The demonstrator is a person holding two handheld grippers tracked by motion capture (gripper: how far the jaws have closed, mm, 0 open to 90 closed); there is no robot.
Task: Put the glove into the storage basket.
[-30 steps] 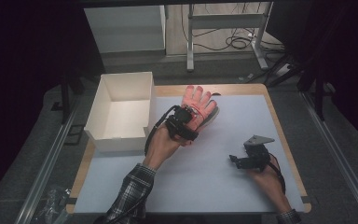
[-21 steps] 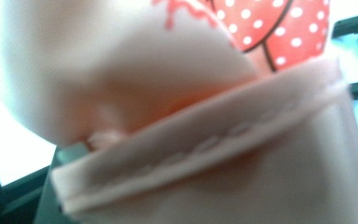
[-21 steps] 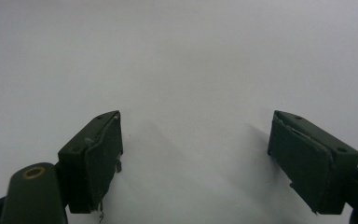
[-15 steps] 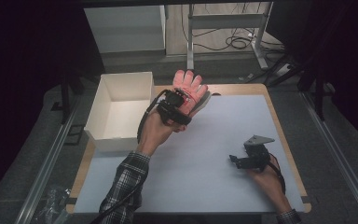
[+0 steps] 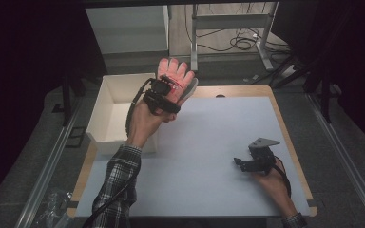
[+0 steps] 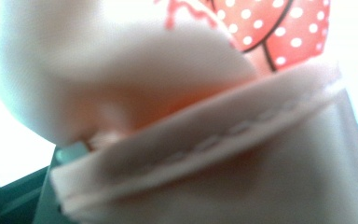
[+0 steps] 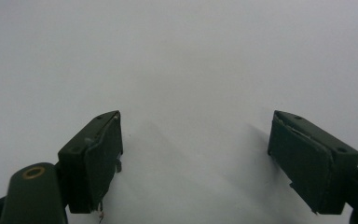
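Left gripper: we see the left gripper (image 5: pixel 164 95) raised above the table's far left part, its jaws pinching the cuff end of a pink glove (image 5: pixel 175 77).
Glove: it stands fingers-up from the jaws, over the gap between the white box (image 5: pixel 105 124) and the white mat (image 5: pixel 209 152), clear of both as far as we can tell.
Glove up close: in the left gripper view the glove (image 6: pixel 205 140) sits against the lens, a stitched pale hem running across and a red patch with white dots at the upper right.
Hard to make out: that close view is blurred and overexposed, and the fabric hides the jaws, so we read the pinch from the high view.
Left hand: the hand (image 5: pixel 145 118) wraps the gripper from below, a plaid sleeve (image 5: pixel 116 185) running down to the bottom edge.
Right gripper: we see the right gripper (image 5: pixel 254 159) low over the mat's near right part, well apart from the glove, its jaws spread wide with nothing between them.
Right gripper view: bare mat (image 7: pixel 191 70) lies between the two black jaws.
Box: open-topped, at the table's left edge; its interior looks bare, though the forearm covers part of it.
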